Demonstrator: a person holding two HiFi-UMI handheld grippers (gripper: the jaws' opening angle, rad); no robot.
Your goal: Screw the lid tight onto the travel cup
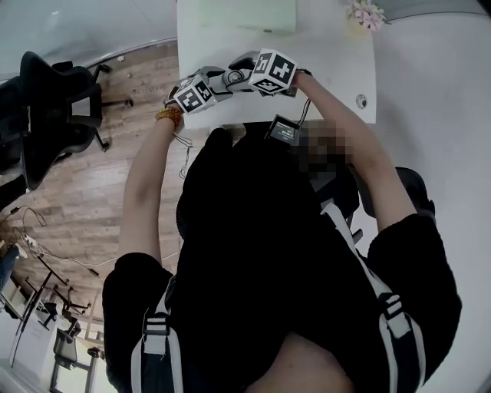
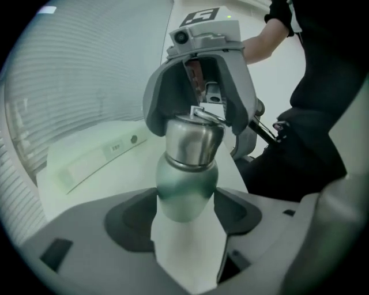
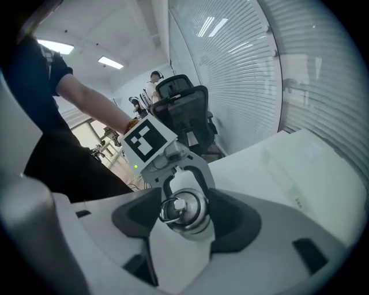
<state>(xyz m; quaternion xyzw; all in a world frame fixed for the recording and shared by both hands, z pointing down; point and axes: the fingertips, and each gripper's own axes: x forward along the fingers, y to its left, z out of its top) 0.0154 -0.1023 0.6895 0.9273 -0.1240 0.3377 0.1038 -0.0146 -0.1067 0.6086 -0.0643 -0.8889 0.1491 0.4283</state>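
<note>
The travel cup (image 2: 183, 193) has a pale green body and stands upright between the pads of my left gripper (image 2: 185, 214), which is shut on the body. Its steel lid (image 2: 193, 139) with a wire ring on top sits on the cup's neck. My right gripper (image 3: 183, 214) comes from the opposite side, and its dark pads press on both sides of the lid (image 3: 185, 212). In the head view both grippers meet over the near edge of the white table (image 1: 330, 69), the left gripper (image 1: 198, 92) beside the right gripper (image 1: 270, 71); the cup is hidden under them.
A pale flat box (image 1: 239, 14) lies at the table's far side and a small bunch of flowers (image 1: 367, 13) at its far right corner. A black office chair (image 1: 57, 107) stands on the wood floor to the left. The person's body fills the near foreground.
</note>
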